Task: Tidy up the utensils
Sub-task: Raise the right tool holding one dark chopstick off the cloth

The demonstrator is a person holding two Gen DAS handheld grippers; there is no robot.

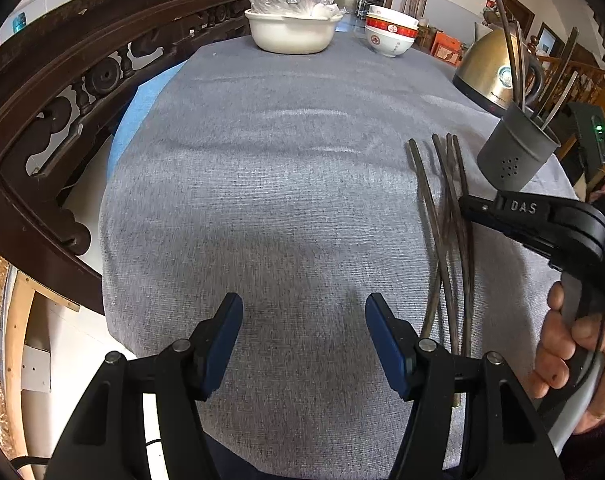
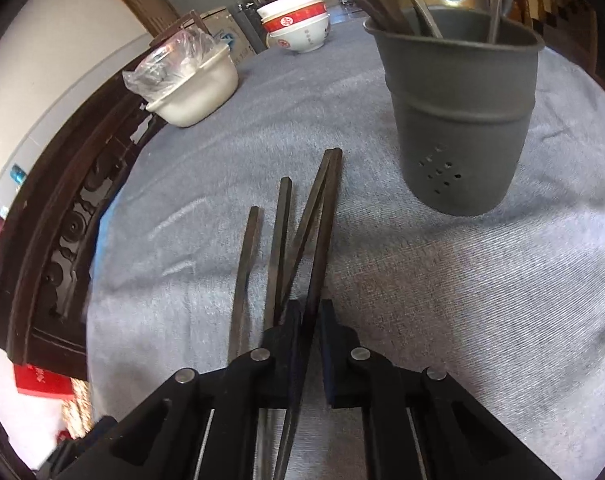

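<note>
- Covering the table (image 1: 282, 184) is a grey cloth; a white basin (image 1: 288, 32), stacked bowls (image 1: 390, 34) and a brass kettle (image 1: 488, 70) are standing at its far side, well apart from the work.
- Standing upright near the right edge is the grey utensil holder (image 2: 462, 120), already carrying several utensils; it is sitting just beyond the loose chopsticks, so the carry is looking short.
- Hovering over bare cloth, the left gripper (image 1: 302, 344) is showing its fingers spread wide with nothing between them; it is taking no part in this step.
- Reaching in from the right, the right gripper (image 2: 311, 344) is angling steeply down, its fingers nearly shut on the rightmost chopstick (image 2: 322, 240), gripped around mid-length.
- Lying fanned on the cloth are four chopsticks (image 1: 446, 216), blunt ends pointing toward the holder; the held one is touching its neighbour at the far tip, and that neighbour is crossing beneath the left finger.
- Judgement, step in hand: lifting one chopstick for the holder.
  - Raising it straight and slowly is advisable, so the touching neighbour is not dragged along.
  - Confirming that only one stick is clamped is advisable; the frames are not settling this fully.
  - Tilting the stick toward upright before lowering it into a free gap at the holder's rim is advisable, since striking the rim could tip it.
</note>
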